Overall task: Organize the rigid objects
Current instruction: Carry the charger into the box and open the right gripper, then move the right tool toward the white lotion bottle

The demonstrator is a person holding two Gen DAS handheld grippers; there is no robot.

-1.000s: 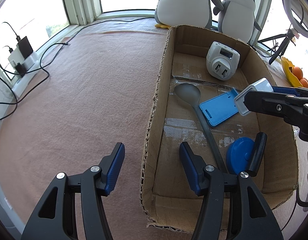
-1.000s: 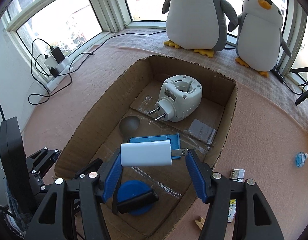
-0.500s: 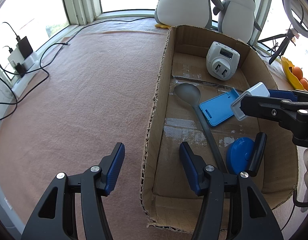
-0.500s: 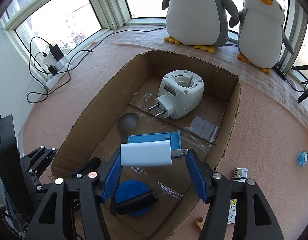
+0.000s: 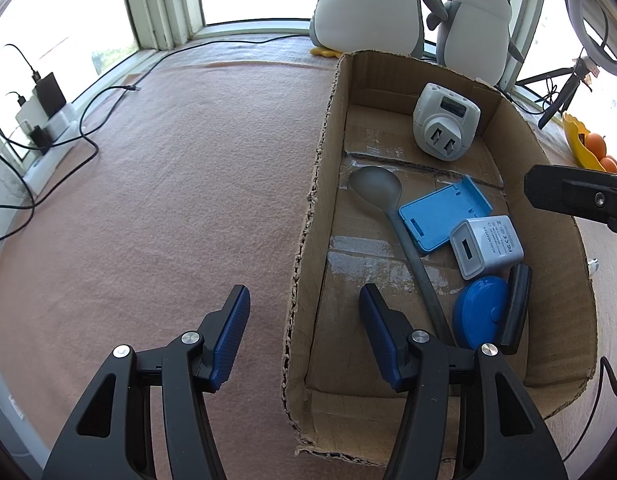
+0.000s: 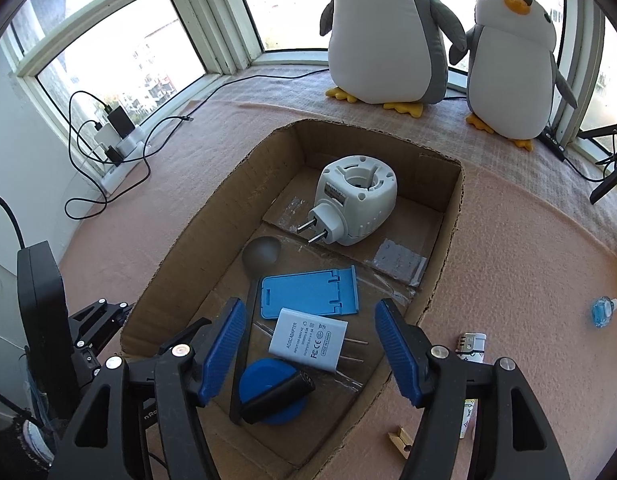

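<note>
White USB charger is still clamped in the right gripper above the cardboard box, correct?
No. The right gripper is open and empty. The right wrist view shows the white USB charger lying in the cardboard box, partly on the blue stand.

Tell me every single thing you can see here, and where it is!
cardboard box: 1, brown, on the pink cloth
USB charger: 1, white, in the box, leaning on the stand and disc
phone stand: 1, blue, box middle
spoon: 1, grey, in the box, handle under the stand
plug-in device: 1, white, box far end
round disc: 1, blue, box near end
cylinder: 1, black, resting on the disc
toy penguins: 2, grey and white, by the window
small bottle: 1, blue, on the cloth right of the box
clothespin: 1, wooden, near the box corner
left tongs: open, empty, straddling the box's left wall
right tongs: open, above the charger
</note>
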